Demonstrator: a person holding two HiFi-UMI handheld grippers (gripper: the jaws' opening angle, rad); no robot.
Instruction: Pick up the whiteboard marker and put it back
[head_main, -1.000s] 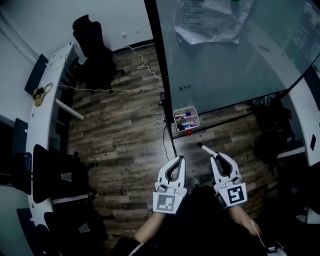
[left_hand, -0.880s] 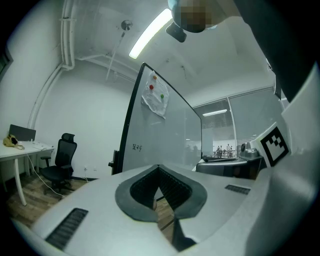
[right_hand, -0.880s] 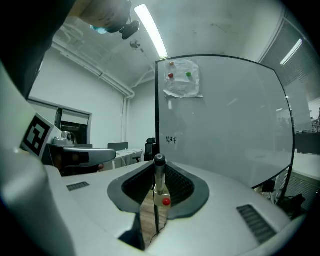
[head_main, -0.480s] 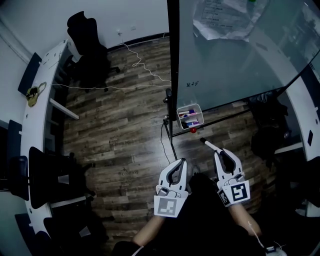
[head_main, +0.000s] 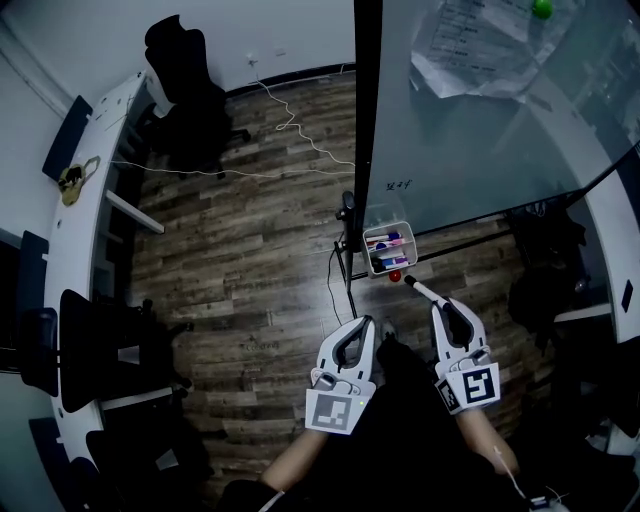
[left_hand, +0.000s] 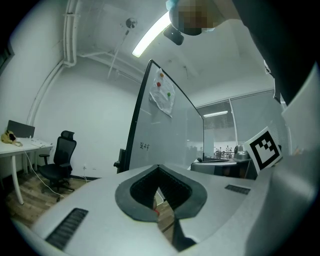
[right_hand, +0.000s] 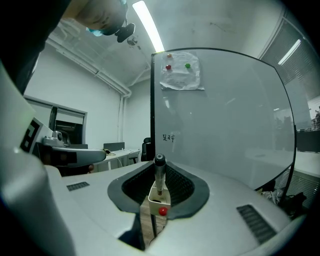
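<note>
In the head view my right gripper (head_main: 440, 308) is shut on a whiteboard marker (head_main: 422, 293) whose dark tip juts past the jaws toward the board. Just ahead of it a white tray (head_main: 372, 264) with several markers hangs at the foot of the whiteboard (head_main: 470, 140), a red ball (head_main: 395, 276) under it. The right gripper view has the marker (right_hand: 159, 176) upright between the jaws, with the tray (right_hand: 159, 202) straight behind it. My left gripper (head_main: 362, 322) hovers beside the right one, shut and empty; its view (left_hand: 158, 168) faces the board's dark edge (left_hand: 134, 135).
A black frame post (head_main: 362, 120) and a stand foot (head_main: 347, 250) run along the board's left edge. A curved white desk (head_main: 75, 250) and black chairs (head_main: 190, 100) line the left wall. A cable (head_main: 300, 140) trails over the wood floor. Paper (head_main: 480, 50) is pinned high on the board.
Both grippers have moved forward toward the board. The tray now lies closer to the marker's tip. The grip on the marker is unchanged.
</note>
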